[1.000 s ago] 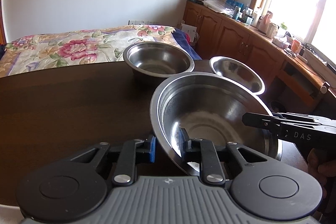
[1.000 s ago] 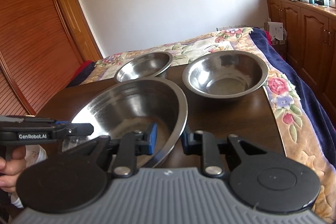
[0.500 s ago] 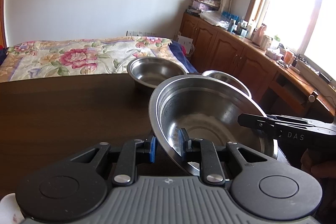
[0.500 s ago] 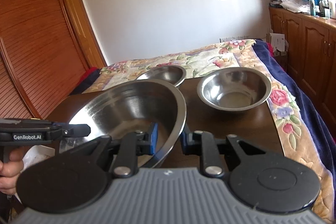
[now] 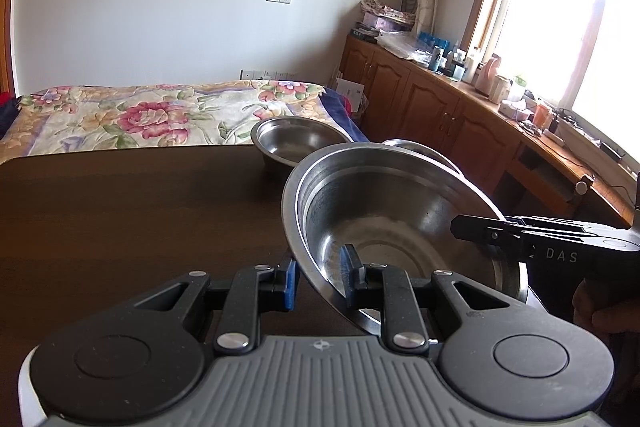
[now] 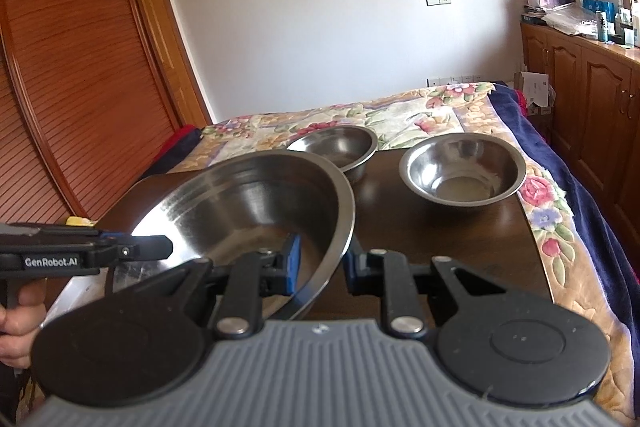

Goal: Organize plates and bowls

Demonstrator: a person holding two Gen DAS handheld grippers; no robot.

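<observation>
A large steel bowl (image 5: 400, 223) (image 6: 248, 207) hangs tilted above the dark wooden table (image 5: 120, 211). My left gripper (image 5: 319, 277) is shut on its near rim, one pad inside and one outside. My right gripper (image 6: 322, 265) is shut on the opposite rim in the same way. Each gripper shows in the other's view, held by a hand (image 6: 16, 319). Two smaller steel bowls stand upright at the table's far end: one (image 5: 296, 139) (image 6: 336, 147) near the bed, the other (image 6: 462, 171) beside it, mostly hidden behind the large bowl in the left wrist view.
A bed with a floral cover (image 5: 140, 115) runs along the table's far edge. Wooden cabinets (image 5: 440, 115) with clutter on top line the window wall. A slatted wooden wardrobe (image 6: 80, 67) stands at the other side. The table's bare left half (image 5: 100, 247) lies beside the bowl.
Both grippers have risen and drawn back with the large bowl still clamped between them. The two small bowls now sit farther off and lower in both views.
</observation>
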